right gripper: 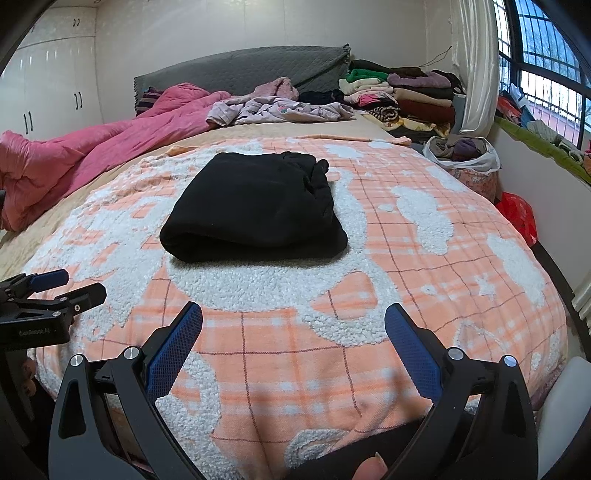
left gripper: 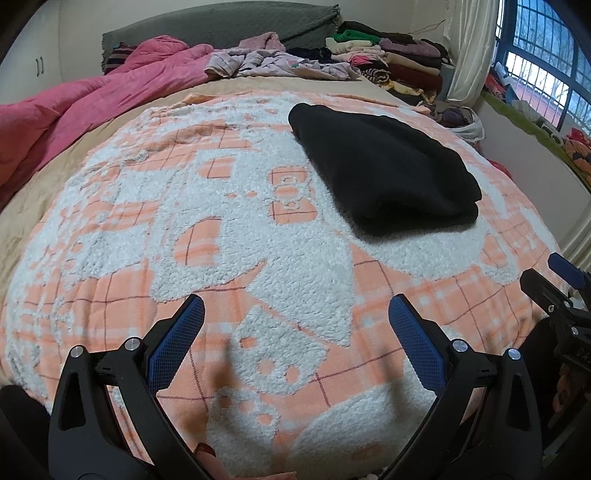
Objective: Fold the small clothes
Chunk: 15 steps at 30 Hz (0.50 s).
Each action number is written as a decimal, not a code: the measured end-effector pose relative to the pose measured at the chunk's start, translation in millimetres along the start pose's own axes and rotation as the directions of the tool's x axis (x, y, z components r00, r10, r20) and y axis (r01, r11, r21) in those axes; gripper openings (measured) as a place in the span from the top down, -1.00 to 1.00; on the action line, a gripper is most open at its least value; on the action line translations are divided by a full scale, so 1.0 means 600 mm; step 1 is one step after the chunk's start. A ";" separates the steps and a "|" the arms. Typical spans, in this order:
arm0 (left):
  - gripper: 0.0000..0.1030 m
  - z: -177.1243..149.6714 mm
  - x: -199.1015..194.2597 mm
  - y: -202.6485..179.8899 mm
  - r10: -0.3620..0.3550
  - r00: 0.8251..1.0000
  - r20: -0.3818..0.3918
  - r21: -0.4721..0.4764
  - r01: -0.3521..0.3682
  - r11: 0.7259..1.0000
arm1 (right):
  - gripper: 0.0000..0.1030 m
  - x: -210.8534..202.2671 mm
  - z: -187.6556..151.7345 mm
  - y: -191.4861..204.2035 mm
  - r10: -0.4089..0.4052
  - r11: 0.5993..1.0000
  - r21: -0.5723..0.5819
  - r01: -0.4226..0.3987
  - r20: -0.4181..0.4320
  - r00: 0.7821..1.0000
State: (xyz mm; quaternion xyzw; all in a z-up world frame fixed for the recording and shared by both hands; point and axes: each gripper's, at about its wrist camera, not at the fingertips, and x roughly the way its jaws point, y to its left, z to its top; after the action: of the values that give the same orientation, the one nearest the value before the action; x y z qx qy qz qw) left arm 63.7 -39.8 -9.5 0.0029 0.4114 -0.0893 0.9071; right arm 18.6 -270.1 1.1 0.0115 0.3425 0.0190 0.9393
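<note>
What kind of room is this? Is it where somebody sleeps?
Most likely a bedroom. There is a big bed with a headboard, a pink quilt pushed to one side, and wardrobes along the wall. A folded black garment lies on the blanket.

Left wrist view: low over the near end of the bed (left gripper: 229,85), facing the headboard (left gripper: 221,26), its own hand-held gripper (left gripper: 295,314) in the foreground. Right wrist view: same height and heading, set further right. Shared: the orange and white blanket (right gripper: 406,295), the folded black garment (right gripper: 255,206), clothes piles, window. Each view catches the other hand-held gripper at its edge.
</note>
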 end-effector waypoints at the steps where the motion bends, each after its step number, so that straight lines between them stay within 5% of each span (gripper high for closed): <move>1: -0.81 0.000 0.000 0.000 0.001 1.000 0.001 0.001 -0.001 1.000 | -0.91 -0.001 0.000 0.000 0.000 1.000 0.001 0.000 -0.001 1.000; 15: -0.81 0.000 0.007 0.000 0.021 1.000 -0.018 0.016 -0.021 1.000 | -0.91 0.000 0.002 -0.003 -0.004 1.000 0.002 0.004 0.000 1.000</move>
State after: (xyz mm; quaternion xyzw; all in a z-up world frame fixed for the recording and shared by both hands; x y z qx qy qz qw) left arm 66.6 -40.7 -12.6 0.0153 0.4188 -0.0833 0.9041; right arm 19.4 -271.8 1.6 0.0120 0.3424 0.0170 0.9393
